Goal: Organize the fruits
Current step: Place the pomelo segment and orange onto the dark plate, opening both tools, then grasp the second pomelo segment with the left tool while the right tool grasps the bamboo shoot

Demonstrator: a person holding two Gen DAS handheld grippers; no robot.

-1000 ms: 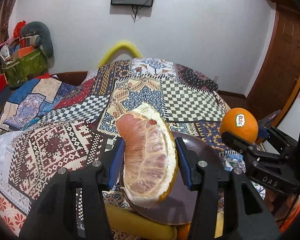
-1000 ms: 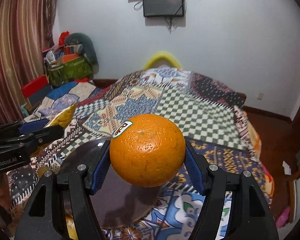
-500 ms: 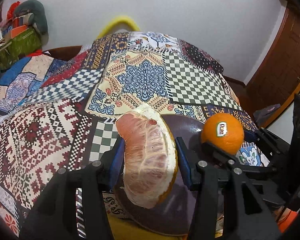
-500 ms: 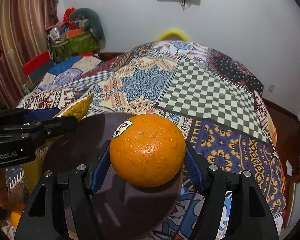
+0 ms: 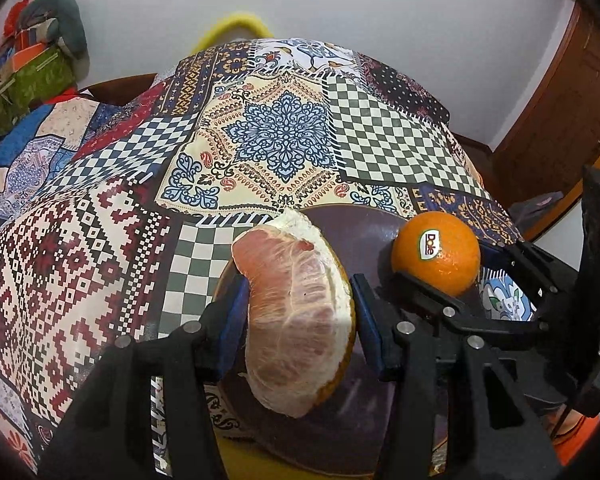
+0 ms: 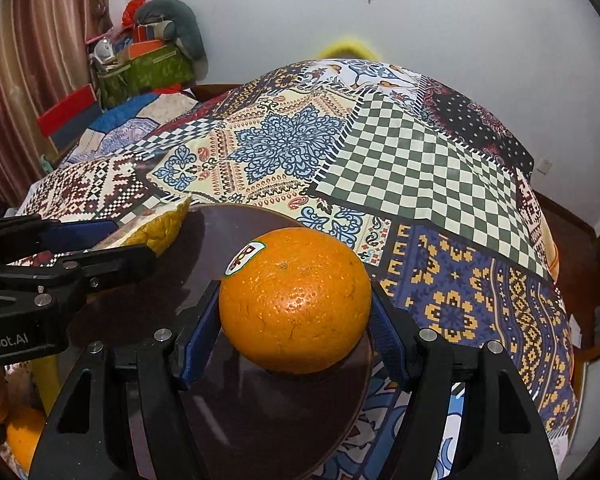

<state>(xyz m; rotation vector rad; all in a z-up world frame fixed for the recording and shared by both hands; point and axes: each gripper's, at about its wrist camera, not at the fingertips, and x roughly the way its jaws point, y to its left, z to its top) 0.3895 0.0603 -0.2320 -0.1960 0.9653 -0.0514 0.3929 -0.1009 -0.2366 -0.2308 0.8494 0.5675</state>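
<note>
My left gripper [image 5: 298, 300] is shut on a peeled pomelo wedge [image 5: 296, 312], pink flesh up, yellow rind on its right side, held over the left part of a dark brown plate [image 5: 364, 224]. My right gripper [image 6: 296, 316] is shut on an orange [image 6: 296, 300] with a Dole sticker, held low over the plate [image 6: 228, 240]; whether it touches the plate I cannot tell. The orange also shows in the left wrist view [image 5: 436, 260], and the pomelo's rind in the right wrist view [image 6: 160, 228].
The plate lies on a patchwork cloth [image 5: 284, 140] over a table. Another orange fruit [image 6: 24, 436] and a yellow object [image 5: 244, 460] lie at the near edge. A wooden door [image 5: 560, 100] is at right, clutter [image 6: 148, 60] at the far left.
Both grippers have come down and forward over the plate with their fruits. The orange has dropped from above the plate's right edge to low over its surface.
</note>
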